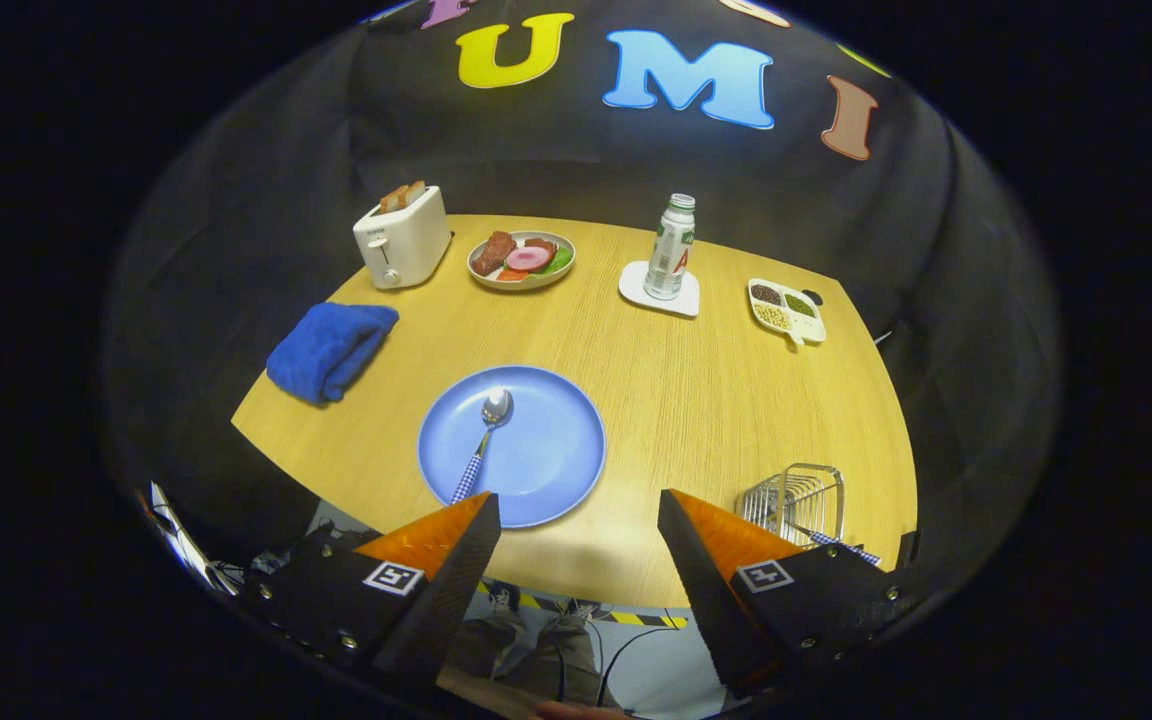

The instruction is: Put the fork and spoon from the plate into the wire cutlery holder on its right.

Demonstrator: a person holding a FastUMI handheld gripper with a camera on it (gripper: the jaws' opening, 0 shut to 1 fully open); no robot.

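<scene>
Spoon point(485, 436) on blue plate point(512, 445): bowl toward the far side of the table, checked handle running back toward the left finger, long axis slightly slanted, handle end reaching the plate's near rim just ahead of that finger. Gripper point(579, 520) held above the near table edge, fingers spread wide, nothing between them. Wire cutlery holder point(796, 500) to the right of the plate, near the table's right front corner, lying just beyond the right finger and partly cut off by it. Checked handle point(841, 545) poking out at the holder's near side, matching the spoon's pattern; the head of that utensil hidden, so whether fork or not cannot be told. Round wooden table point(696, 400). Blue towel point(328, 350), folded, at the left edge. White toaster point(401, 238) with two slices standing in its slots, far left. Plate of food point(522, 260) beside the toaster. Bottle point(671, 248) upright on a white coaster point(659, 289); label lettering too small to read. Divided white dish point(786, 310) with grains or beans, far right. Square black-and-white marker on each finger base.
</scene>
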